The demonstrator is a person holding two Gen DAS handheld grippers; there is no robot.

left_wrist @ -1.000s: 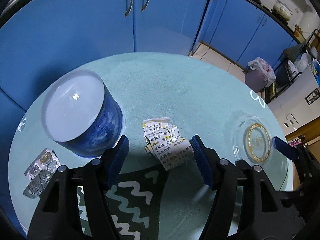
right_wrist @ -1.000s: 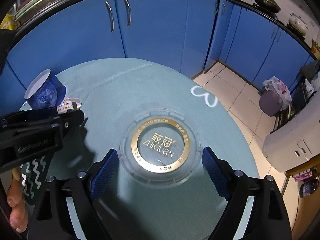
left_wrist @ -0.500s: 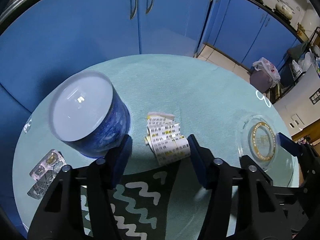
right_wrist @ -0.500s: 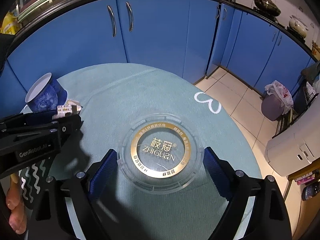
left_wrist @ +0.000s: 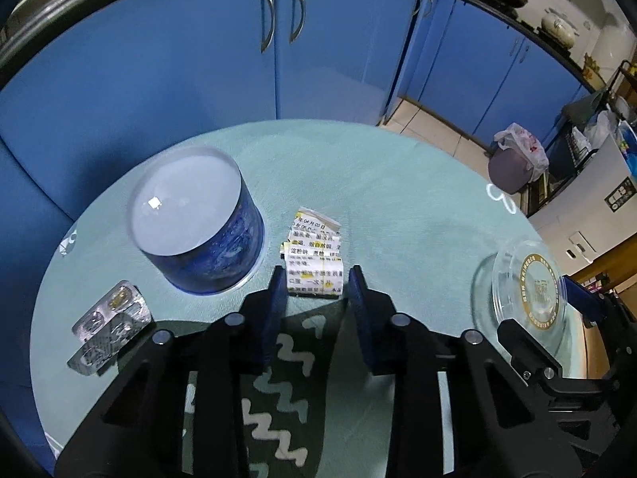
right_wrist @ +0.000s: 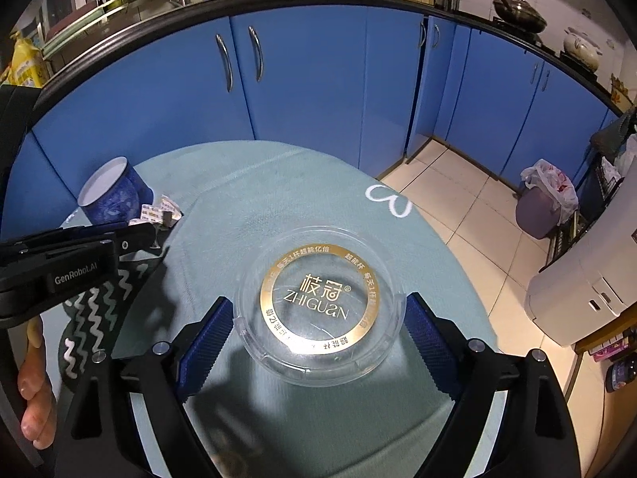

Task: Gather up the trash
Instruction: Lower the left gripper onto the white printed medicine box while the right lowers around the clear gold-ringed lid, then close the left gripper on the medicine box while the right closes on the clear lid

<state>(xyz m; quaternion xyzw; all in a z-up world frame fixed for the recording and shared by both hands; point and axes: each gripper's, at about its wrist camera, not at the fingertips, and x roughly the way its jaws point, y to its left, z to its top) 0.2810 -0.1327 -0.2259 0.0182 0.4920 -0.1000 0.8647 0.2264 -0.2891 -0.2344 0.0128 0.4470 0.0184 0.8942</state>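
Since the earlier frame, left gripper (left_wrist: 314, 285) has narrowed around the folded paper scrap (left_wrist: 314, 257), blue pads beside it, contact unclear. Blue cylindrical tin (left_wrist: 199, 219) stands just left; blister packs (left_wrist: 111, 324) near the table (left_wrist: 358, 167) left edge. Right gripper (right_wrist: 318, 326), jaws spread, flanks the clear round lid (right_wrist: 318, 302) near the right edge, not gripping.
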